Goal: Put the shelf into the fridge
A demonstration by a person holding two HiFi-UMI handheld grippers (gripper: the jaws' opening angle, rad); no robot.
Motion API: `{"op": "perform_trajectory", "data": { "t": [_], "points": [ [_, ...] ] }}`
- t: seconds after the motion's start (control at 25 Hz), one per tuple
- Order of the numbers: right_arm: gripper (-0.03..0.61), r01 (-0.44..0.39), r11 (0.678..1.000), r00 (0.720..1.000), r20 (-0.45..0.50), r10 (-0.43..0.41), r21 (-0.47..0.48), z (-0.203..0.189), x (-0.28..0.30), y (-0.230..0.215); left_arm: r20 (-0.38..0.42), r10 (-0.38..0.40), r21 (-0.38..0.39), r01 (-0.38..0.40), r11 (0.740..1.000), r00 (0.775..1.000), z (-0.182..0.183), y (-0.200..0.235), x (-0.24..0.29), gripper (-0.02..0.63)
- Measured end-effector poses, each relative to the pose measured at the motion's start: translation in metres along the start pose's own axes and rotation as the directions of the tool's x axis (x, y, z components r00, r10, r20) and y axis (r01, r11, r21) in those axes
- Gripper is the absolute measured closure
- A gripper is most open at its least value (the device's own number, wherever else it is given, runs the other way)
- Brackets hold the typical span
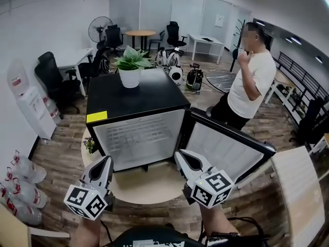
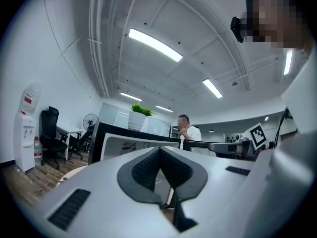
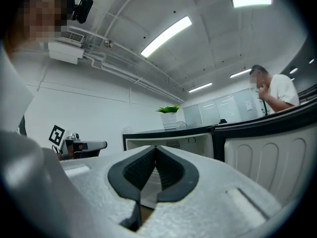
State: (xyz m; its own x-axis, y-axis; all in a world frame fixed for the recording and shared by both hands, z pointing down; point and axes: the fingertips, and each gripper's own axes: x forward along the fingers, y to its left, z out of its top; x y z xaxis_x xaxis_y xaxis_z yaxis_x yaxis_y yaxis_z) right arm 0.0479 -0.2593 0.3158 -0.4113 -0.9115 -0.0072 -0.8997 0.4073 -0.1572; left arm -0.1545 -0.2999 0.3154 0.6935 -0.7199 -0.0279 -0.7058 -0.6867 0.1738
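The black mini fridge (image 1: 134, 99) stands on a round table (image 1: 139, 183) with its door (image 1: 226, 149) swung open to the right. A white wire shelf (image 1: 134, 137) lies inside the fridge cavity. My left gripper (image 1: 107, 160) is held level in front of the fridge's lower left corner, shut and empty. My right gripper (image 1: 179, 155) sits near the lower right corner by the door hinge, also shut and empty. In the left gripper view the left gripper (image 2: 159, 150) faces the fridge (image 2: 124, 142). In the right gripper view the right gripper (image 3: 155, 150) faces the fridge opening (image 3: 168, 144) and door (image 3: 262, 152).
A potted plant (image 1: 131, 66) stands on the fridge top. A person (image 1: 251, 81) stands behind the open door. A water dispenser (image 1: 31, 104) and water bottles (image 1: 20, 192) are at the left. Office chairs and desks fill the back of the room.
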Motion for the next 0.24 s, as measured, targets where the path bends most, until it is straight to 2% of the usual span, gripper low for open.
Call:
{"op": "perform_trajectory", "data": {
  "t": [0.24],
  "points": [
    [0.572, -0.019, 1.0, 1.0, -0.023, 0.019, -0.004, -0.0084, 0.0109, -0.0062, 0.014, 0.042, 0.029, -0.042, 0.999, 0.999, 0.0012, 0.0041, 0.0036, 0.612]
  ]
}}
